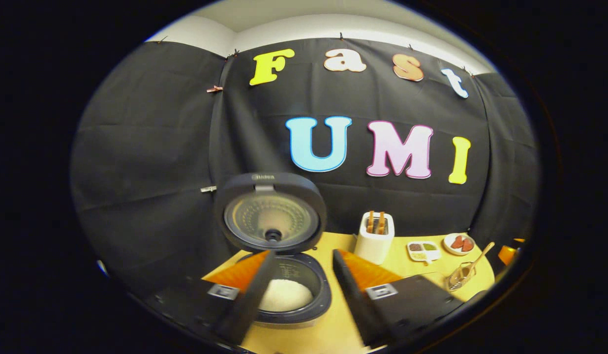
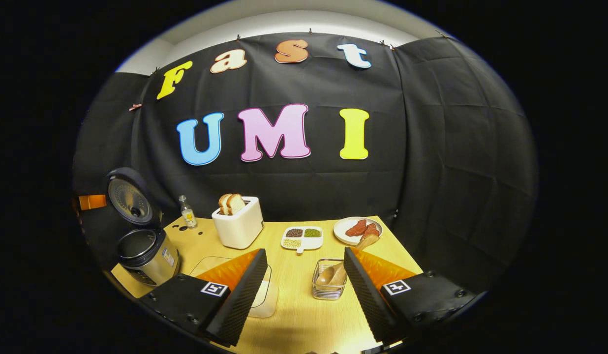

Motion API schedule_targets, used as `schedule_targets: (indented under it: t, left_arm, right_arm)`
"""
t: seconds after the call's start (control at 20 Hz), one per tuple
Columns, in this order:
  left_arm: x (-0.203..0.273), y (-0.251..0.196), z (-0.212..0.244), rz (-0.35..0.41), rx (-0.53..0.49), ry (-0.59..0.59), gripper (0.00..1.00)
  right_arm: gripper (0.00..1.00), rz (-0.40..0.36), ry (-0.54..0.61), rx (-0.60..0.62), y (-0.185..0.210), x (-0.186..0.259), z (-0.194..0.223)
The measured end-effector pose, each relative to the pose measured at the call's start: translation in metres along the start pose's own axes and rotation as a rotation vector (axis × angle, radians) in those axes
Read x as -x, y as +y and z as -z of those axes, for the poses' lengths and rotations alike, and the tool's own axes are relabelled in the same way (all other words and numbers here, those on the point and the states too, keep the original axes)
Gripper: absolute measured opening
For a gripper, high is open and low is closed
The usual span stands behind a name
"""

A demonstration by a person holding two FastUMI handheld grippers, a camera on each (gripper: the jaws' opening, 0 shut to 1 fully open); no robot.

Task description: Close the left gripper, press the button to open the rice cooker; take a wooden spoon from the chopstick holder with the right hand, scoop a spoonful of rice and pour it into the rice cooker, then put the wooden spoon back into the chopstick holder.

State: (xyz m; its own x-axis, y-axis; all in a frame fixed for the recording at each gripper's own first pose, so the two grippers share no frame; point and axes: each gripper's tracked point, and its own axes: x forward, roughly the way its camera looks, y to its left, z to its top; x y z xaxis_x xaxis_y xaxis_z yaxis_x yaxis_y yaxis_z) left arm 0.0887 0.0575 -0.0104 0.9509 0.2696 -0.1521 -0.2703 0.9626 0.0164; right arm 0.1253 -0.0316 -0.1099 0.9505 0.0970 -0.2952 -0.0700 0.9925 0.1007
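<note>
The left gripper [image 1: 299,280] was released, jaws spread above the open dark round rice cooker [image 1: 289,290]. The right gripper [image 2: 304,285] was released, with the wooden spoon [image 2: 346,260] resting in the wire chopstick holder [image 2: 327,282] just ahead between its fingers.

Wooden spoon [image 2: 333,273] inside chopstick holder [image 2: 327,291]

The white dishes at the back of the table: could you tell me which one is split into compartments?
The rectangular dish beside the toaster; it holds separate grain portions. The round plate is undivided, holding red pieces.

rice cooker [image 1: 272,216] lid brand mark, unreadable
</note>
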Motion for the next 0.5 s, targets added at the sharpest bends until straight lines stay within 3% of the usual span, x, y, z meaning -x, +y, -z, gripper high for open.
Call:
schedule_targets:
  t: [0.05, 0.5]
  left_arm:
    - [-0.001, -0.005, 0.005, 0.007, 0.012, 0.003, 0.98]
    - [0.006, -0.06, 0.047, 0.024, 0.006, 0.092, 0.98]
  right_arm:
    - [0.98, 0.007, 0.007, -0.006, -0.005, -0.005, 0.002]
    - [0.99, 0.049, 0.162, -0.133, -0.051, -0.065, 0.046]
